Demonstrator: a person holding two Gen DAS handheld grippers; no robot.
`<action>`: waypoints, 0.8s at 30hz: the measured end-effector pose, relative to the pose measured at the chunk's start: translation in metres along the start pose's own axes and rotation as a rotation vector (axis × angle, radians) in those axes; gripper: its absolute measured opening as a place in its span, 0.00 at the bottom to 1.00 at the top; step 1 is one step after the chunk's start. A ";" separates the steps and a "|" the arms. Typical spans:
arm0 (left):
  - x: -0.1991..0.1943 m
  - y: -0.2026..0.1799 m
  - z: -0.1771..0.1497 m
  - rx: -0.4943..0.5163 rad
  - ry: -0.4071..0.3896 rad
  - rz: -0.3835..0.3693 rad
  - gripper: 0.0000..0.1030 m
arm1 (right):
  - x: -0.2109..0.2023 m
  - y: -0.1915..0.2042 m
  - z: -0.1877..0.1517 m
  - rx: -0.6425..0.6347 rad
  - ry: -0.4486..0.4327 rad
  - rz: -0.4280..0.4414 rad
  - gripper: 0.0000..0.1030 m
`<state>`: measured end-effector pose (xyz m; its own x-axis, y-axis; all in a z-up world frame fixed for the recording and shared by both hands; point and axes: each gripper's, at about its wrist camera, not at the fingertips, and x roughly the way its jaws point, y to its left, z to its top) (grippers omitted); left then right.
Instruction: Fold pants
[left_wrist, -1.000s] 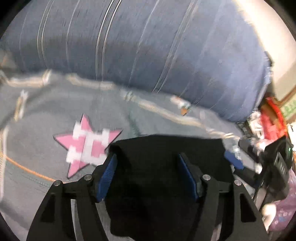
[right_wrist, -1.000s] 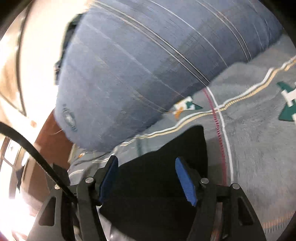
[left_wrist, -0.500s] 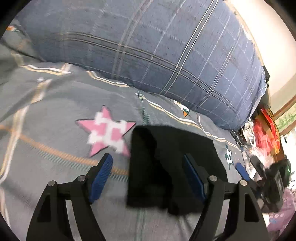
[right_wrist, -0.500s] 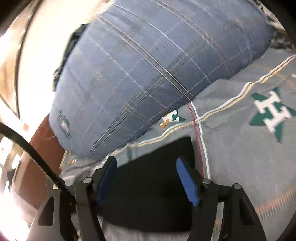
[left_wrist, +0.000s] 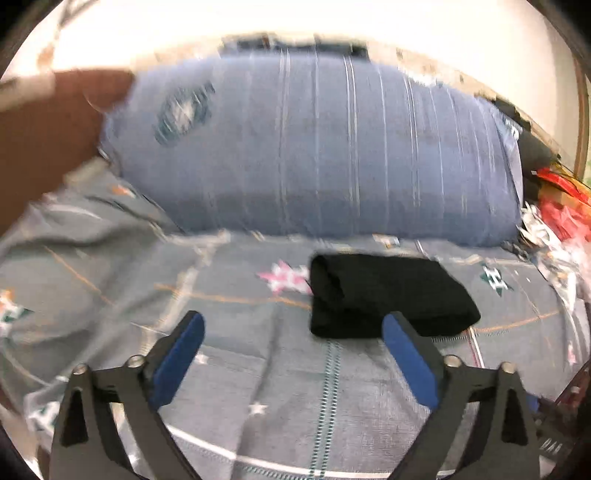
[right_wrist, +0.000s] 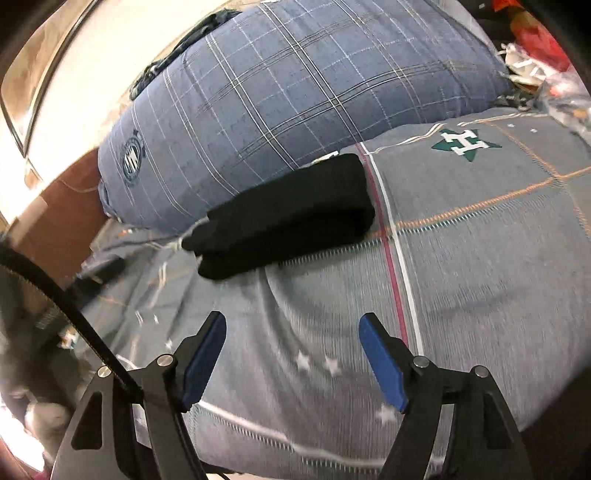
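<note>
The black pants (left_wrist: 384, 295) lie folded into a compact bundle on the grey patterned bedspread (left_wrist: 258, 369), just in front of the big blue plaid pillow (left_wrist: 332, 147). They also show in the right wrist view (right_wrist: 291, 214). My left gripper (left_wrist: 291, 354) is open and empty, drawn back from the bundle. My right gripper (right_wrist: 291, 354) is open and empty too, well short of the pants.
The pillow (right_wrist: 295, 92) backs the bed. Red and white clutter (left_wrist: 557, 218) lies at the right edge of the bed. A brown headboard or furniture (right_wrist: 55, 214) stands at the left. A pink star patch (left_wrist: 284, 277) lies left of the bundle.
Both grippers have pulled back from the pants, which were between their fingers a second ago. The folded bundle now lies free on the bedspread.
</note>
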<state>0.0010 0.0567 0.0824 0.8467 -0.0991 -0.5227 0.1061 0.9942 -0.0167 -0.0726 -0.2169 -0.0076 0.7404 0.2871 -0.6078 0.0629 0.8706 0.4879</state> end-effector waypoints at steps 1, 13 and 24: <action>-0.011 0.000 0.000 -0.009 -0.023 0.014 1.00 | -0.004 0.004 -0.005 -0.010 -0.007 -0.012 0.77; -0.038 -0.009 -0.029 -0.054 0.113 -0.021 1.00 | -0.020 0.037 -0.039 -0.132 -0.007 -0.066 0.82; -0.033 -0.034 -0.045 0.035 0.170 -0.073 1.00 | -0.013 0.019 -0.040 -0.069 0.030 -0.116 0.83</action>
<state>-0.0537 0.0277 0.0619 0.7361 -0.1600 -0.6577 0.1851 0.9822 -0.0319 -0.1077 -0.1875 -0.0158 0.7105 0.1937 -0.6765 0.0999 0.9239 0.3694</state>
